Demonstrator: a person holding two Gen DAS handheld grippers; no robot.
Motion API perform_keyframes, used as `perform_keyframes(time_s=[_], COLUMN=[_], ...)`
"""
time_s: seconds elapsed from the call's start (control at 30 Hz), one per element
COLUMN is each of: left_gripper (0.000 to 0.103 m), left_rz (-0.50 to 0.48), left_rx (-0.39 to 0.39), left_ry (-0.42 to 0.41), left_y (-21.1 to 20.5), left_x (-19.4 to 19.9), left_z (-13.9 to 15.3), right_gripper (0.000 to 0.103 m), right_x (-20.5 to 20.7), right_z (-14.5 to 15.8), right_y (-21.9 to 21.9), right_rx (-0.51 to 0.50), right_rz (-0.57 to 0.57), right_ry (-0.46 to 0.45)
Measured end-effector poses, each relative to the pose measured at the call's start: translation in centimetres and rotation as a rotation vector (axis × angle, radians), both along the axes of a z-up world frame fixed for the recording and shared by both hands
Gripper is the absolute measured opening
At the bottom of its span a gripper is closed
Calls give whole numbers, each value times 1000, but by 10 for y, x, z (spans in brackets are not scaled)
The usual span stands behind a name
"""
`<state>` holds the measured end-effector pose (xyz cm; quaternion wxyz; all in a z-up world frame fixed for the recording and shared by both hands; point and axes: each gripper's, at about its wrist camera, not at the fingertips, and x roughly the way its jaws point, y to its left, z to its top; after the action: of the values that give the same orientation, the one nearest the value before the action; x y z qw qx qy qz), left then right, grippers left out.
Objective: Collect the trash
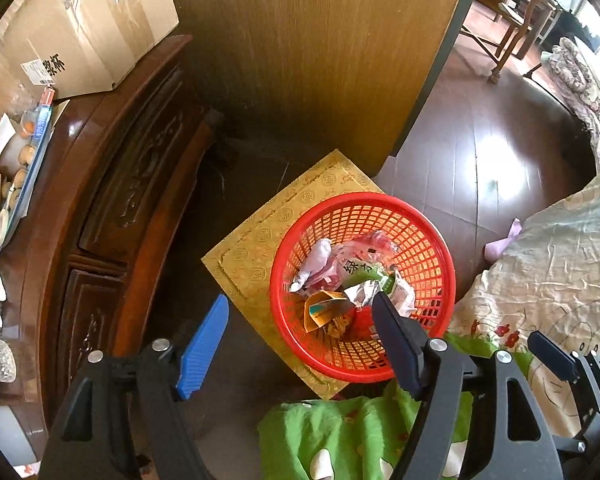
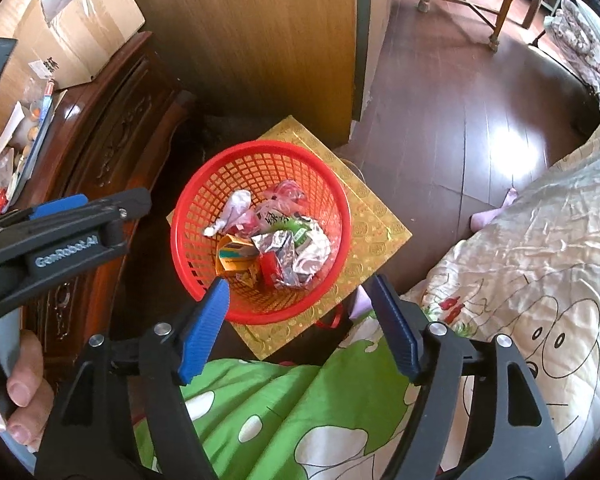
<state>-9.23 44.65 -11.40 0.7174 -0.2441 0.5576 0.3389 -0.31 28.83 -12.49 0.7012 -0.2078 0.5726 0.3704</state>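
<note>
While both tools point down at the floor, the round red plastic basket [image 2: 260,224] full of crumpled wrappers [image 2: 276,240] sits right under and just ahead of the right gripper [image 2: 300,308], on a gold patterned board [image 2: 380,240]. The right gripper looks nearer to it than the left gripper [image 1: 300,320]. Both grippers are wide open and hold nothing.
</note>
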Motion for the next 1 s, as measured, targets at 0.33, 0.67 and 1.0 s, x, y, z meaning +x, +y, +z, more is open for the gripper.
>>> perform_keyframes(time_s=[0.33, 0.67, 1.0], left_gripper=[74, 74, 80], left_rz=[-9, -16, -27], left_rx=[-3, -16, -16], left_ry=[3, 10, 9], left_y=[-10, -14, -18], left_x=[-4, -7, -6], left_z=[4, 3, 0], right_gripper=[72, 72, 72], right_x=[0, 0, 0], right_z=[2, 2, 1], right_y=[-7, -8, -8], right_rx=[-2, -4, -9], right_rz=[-8, -11, -10], right_ry=[5, 5, 5])
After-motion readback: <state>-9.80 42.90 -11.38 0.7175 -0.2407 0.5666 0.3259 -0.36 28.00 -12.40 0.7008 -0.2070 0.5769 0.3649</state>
